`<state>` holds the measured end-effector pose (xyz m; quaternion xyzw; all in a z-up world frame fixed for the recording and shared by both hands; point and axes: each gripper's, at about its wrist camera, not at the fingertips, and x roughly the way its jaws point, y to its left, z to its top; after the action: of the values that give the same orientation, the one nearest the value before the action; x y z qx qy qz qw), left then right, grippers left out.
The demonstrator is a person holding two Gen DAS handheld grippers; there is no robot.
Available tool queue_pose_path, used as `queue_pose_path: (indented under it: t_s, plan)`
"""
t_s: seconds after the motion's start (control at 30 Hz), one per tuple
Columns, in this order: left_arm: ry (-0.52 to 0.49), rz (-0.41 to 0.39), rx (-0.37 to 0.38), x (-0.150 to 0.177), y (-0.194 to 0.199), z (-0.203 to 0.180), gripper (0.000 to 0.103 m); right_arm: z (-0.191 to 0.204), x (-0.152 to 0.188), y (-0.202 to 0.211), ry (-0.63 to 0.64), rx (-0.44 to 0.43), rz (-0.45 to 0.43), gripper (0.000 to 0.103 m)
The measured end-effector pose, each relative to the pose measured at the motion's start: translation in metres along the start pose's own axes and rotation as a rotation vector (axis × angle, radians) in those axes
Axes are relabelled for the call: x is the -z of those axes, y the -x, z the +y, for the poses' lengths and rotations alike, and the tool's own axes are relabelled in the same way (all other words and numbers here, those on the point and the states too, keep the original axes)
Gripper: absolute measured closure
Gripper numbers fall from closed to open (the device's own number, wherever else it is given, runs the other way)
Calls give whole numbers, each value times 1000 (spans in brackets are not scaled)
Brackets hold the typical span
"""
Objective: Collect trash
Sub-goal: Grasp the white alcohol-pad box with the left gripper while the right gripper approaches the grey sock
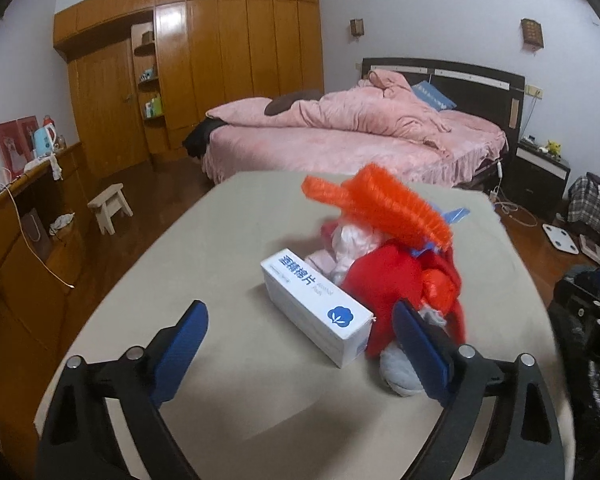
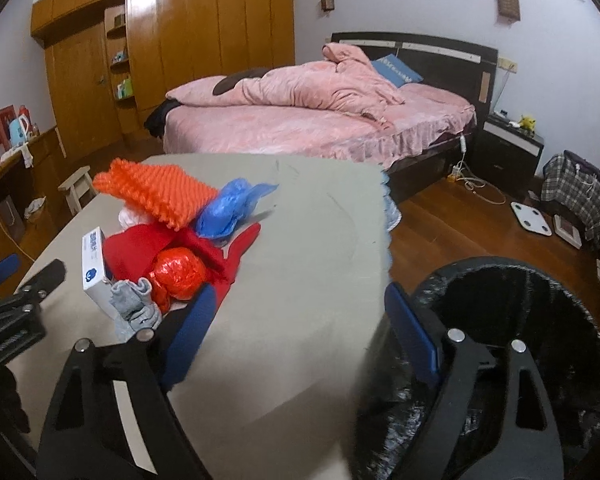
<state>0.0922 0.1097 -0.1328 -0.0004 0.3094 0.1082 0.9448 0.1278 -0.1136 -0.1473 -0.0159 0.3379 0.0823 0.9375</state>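
So far you have picked up nothing: both your left tongs point(image 1: 300, 332) and right tongs point(image 2: 296, 312) gape wide and hold nothing. All the trash sits heaped mid-frame on the grey cloth-covered table point(image 1: 228, 392): a long white cardboard box point(image 1: 316, 304), orange ridged foam netting point(image 1: 376, 204), and crumpled red plastic point(image 1: 384, 276). At lower right in the right view, the black-lined bin point(image 2: 512, 320) looks empty.

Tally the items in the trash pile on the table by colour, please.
Orange: 1, foam net
Red: 2, cloth, foil ball
Blue: 1, plastic bag
White: 1, box
Grey: 1, sock
Pink-white: 1, crumpled bag
Total: 7
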Motion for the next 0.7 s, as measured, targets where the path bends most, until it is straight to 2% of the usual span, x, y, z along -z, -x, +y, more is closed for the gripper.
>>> queue_pose_path:
  t_s: [0.23,0.4,0.57,0.7]
  plan:
    - [8,40,14,2,-29,-6,12,9,2,-17,28,1,26,20]
    - [17,77,-2,4,-44,-6,13,11,3,-21,37,2,34,20]
    - [-8,120,9,8,-55,1,24,15,5,-24,48,-5,46,19]
    - [-2,131,-6,12,-45,24,25,21,6,-25,65,-17,48,18]
